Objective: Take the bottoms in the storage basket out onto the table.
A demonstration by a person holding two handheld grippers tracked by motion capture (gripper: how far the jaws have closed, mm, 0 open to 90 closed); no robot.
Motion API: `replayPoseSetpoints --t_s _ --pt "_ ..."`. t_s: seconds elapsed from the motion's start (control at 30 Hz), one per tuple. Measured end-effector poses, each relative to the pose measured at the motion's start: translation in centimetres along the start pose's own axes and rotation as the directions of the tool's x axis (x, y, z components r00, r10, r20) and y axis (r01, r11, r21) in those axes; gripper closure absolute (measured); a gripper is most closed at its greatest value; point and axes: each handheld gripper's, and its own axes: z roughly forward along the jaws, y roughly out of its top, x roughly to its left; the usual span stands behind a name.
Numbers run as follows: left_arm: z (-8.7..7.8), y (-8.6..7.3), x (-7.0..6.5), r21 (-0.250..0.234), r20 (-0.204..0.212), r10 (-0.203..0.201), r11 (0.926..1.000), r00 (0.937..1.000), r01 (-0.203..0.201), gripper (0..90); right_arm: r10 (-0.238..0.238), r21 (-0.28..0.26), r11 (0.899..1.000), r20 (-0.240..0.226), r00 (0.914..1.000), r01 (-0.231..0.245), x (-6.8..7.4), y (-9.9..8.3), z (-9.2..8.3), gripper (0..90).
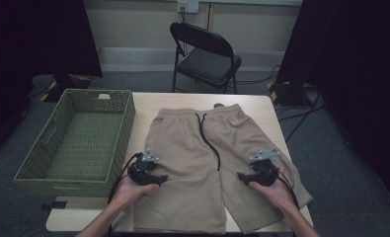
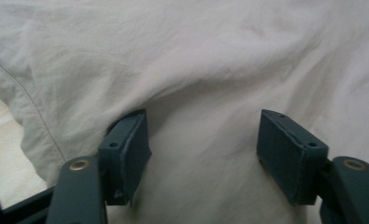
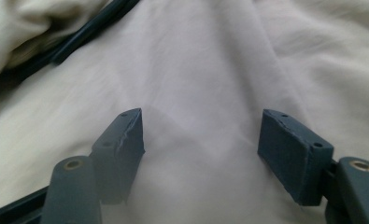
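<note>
Forearms are coming in from the table's near edge, each hand gripping a tool. Left gripper (image 1: 159,177) is resting on the left leg of the shorts (image 1: 202,163), tips pointing inward toward the middle. Right gripper (image 1: 242,176) is sitting on the right leg, tips also pointing inward, so the two are facing each other across the cloth.

Left gripper view: jaws are standing wide apart, nothing clamped, tan cloth lying slack between the fingers (image 2: 128,149); a hem seam is running down at the picture's left. Right gripper view: jaws likewise standing apart, cloth bare between the fingers (image 3: 119,149), and the drawstring (image 3: 86,32) is crossing the upper left corner.

Shorts are lying flat on the table (image 1: 148,101), waistband at the far side, legs toward the person, dark drawstring trailing down the front. Basket (image 1: 111,98), green and woven, is sitting just beside the shorts at the table's left. Chair (image 1: 205,54) is standing beyond the far edge.
</note>
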Motion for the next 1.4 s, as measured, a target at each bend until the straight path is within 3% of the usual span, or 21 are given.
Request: replayPoseSetpoints --t_s 0.13,0.23,0.27,0.3,0.37,0.47,0.5,0.53,0.6,0.63,0.73,0.77,0.87,0.9,0.97,1.1,1.2,1.4 --pt "0.4 0.3 0.1 -0.01 -0.017 0.01 0.9999 0.9998 -0.01 32.8 -0.032 0.022 0.999 -0.035 0.9989 0.033 2.1 -0.8 -0.9 30.4" --pt "0.6 0.6 0.3 -0.007 -0.018 -0.006 1.0 0.9998 0.006 32.7 -0.064 0.045 0.997 -0.064 0.9959 0.067 3.9 -1.2 -1.5 26.3" --pt "0.6 0.6 0.3 -0.007 -0.018 -0.006 1.0 0.9998 0.006 32.6 -0.064 0.045 0.997 -0.064 0.9959 0.067 3.9 -1.2 -1.5 26.3" --pt "0.6 0.6 0.4 -0.009 -0.009 -0.011 0.9999 0.9999 0.011 32.5 -0.08 0.06 0.995 -0.08 0.9936 0.085 5.0 -1.2 -1.7 25.9" --pt "0.5 0.6 0.4 -0.006 -0.019 -0.007 1.0 0.9998 0.007 33.4 -0.087 0.059 0.994 -0.1 0.9912 0.093 5.4 -1.0 -1.6 26.7" --pt "0.3 0.5 0.5 0.0 -0.008 -0.005 1.0 1.0 0.005 38.5 -0.073 0.011 0.997 -0.074 0.9946 0.074 4.9 -0.3 -1.6 25.8" --pt "0.0 0.5 0.5 0.01 0.01 -0.014 0.9999 0.9999 0.014 42.8 0.003 -0.055 0.998 -0.059 0.9982 -0.007 3.9 0.8 -1.9 20.5" --pt "0.0 0.5 0.5 0.01 0.01 -0.014 0.9999 0.9999 0.014 49.3 0.031 -0.083 0.996 -0.059 0.9978 -0.035 3.5 1.3 -1.9 20.6" --pt "-0.8 0.6 0.0 -0.04 0.047 -0.022 0.9989 0.9986 0.024 50.1 0.047 -0.111 0.993 -0.036 0.9983 -0.05 3.0 2.1 -1.6 16.1" --pt "-1.0 0.7 -0.3 -0.064 0.071 -0.01 0.9979 0.9974 0.015 51.1 0.068 -0.112 0.991 -0.032 0.9971 -0.072 2.7 2.6 -1.0 14.8" --pt "-1.1 0.9 -0.8 -0.079 0.087 -0.002 0.9969 0.9962 0.009 48.1 0.092 -0.098 0.991 -0.037 0.9951 -0.095 2.5 3.1 0.2 14.7" --pt "-0.7 0.9 -1.0 -0.056 0.078 0.012 0.9984 0.9969 -0.008 45.8 0.071 -0.074 0.995 -0.002 0.9975 -0.071 2.7 3.5 1.5 14.8" --pt "0.3 0.6 -0.6 0.009 0.064 0.012 0.9999 0.9979 -0.012 42.5 0.032 -0.035 0.999 0.049 0.9983 -0.03 3.0 3.6 2.7 15.2" --pt "0.4 0.5 -0.5 -0.008 0.062 0.014 0.9999 0.998 -0.013 41.8 0.027 -0.021 0.999 0.061 0.9978 -0.025 2.9 3.5 3.3 14.7" --pt "0.4 0.5 -0.6 -0.003 0.068 0.017 0.9999 0.9976 -0.017 41.7 0.037 -0.012 0.999 0.054 0.9978 -0.037 2.6 3.4 3.6 13.6" --pt "0.7 0.5 -1.3 -0.015 0.025 0.049 0.9987 0.9985 -0.049 38.9 0.071 -0.042 0.997 0.063 0.9955 -0.068 1.2 3.1 3.7 13.2" --pt "1.2 0.9 -1.8 -0.01 0.017 0.056 0.9984 0.9983 -0.055 36.2 0.096 -0.05 0.995 0.08 0.9922 -0.092 0.4 3.4 4.1 12.8" --pt "2.2 1.9 -2.1 -0.023 0.027 0.065 0.9977 0.9975 -0.064 34.7 0.105 -0.062 0.993 0.093 0.99 -0.1 -1.4 3.6 4.4 12.8"
